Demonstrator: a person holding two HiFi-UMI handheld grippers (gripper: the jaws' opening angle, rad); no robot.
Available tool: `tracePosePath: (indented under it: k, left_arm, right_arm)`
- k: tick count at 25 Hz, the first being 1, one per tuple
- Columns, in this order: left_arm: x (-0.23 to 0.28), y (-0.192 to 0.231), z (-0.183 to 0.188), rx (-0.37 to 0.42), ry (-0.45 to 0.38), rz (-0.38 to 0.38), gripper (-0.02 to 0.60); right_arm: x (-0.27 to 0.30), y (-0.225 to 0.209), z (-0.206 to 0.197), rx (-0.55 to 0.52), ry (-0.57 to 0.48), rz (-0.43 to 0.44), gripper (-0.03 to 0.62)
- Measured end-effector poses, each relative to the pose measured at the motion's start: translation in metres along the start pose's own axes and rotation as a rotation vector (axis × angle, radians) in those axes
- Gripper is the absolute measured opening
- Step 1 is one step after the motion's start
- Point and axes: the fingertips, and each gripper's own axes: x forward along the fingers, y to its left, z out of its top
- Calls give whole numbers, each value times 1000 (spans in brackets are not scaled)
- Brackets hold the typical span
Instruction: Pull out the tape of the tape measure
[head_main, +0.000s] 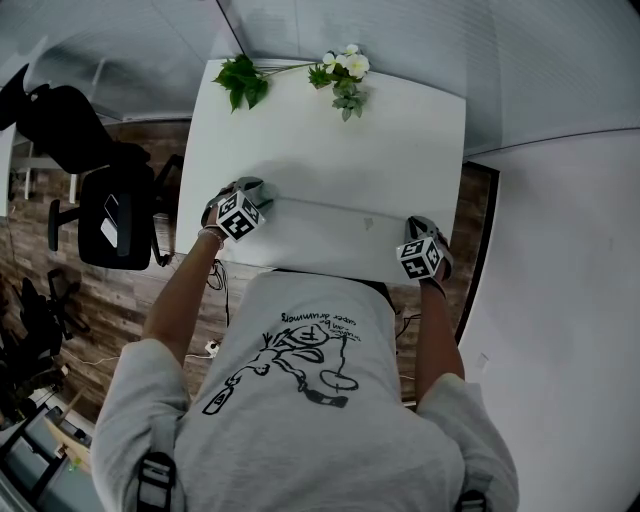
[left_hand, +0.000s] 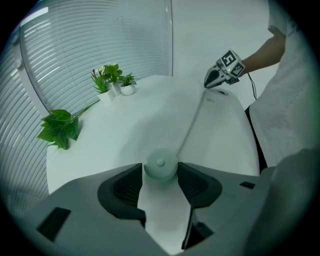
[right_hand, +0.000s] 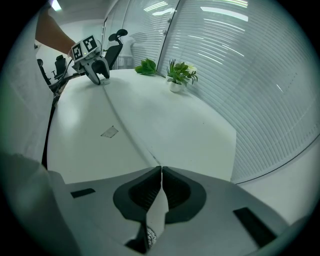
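- Head view: the person stands at the lower edge of a white table (head_main: 330, 140), with one tool in each hand.
- The left gripper (head_main: 252, 195) is at the table's left side and the right gripper (head_main: 420, 232) at its right side, well apart.
- A thin pale tape (head_main: 330, 205) lies along the tabletop between them.
- The case itself cannot be made out under the left tool.
- A leafy sprig (head_main: 240, 80) and a small flowering plant (head_main: 345, 70) sit at the table's top edge, and an office chair (head_main: 105, 205) stands off to the left.
- Left gripper view: the left gripper (left_hand: 160, 169) has its jaws spread wide.
- The dark pads press either side of the round pale tape measure case (left_hand: 160, 164), which rests on the table at the lower centre.
- From the case the tape (left_hand: 192, 122) runs up and to the right, reaching the right gripper (left_hand: 212, 81) near the table's far edge.
- Window blinds (left_hand: 90, 45) fill the upper left.
- Right gripper view: the right gripper (right_hand: 161, 172) has its jaws pinched together on the tape's end at the lower centre.
- The tape (right_hand: 135, 142) stretches away to the upper left, toward the left gripper (right_hand: 100, 79).
- A small flat label (right_hand: 110, 132) lies on the table just left of the tape.
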Motion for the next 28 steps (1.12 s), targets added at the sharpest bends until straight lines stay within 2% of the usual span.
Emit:
tracePosePath:
  k: [17, 22, 28]
  left_arm:
    - [-6, -1, -6, -35, 0, 29, 236]
    - [-16, -3, -17, -88, -8, 43, 236]
    - [-44, -2, -13, -179, -96, 111, 220]
  right_arm:
    - [-3, 4, -4, 40, 6, 23, 58]
    - [-11, 4, -1, 61, -16, 18, 58]
    - [-33, 6, 14, 134, -85, 8, 57]
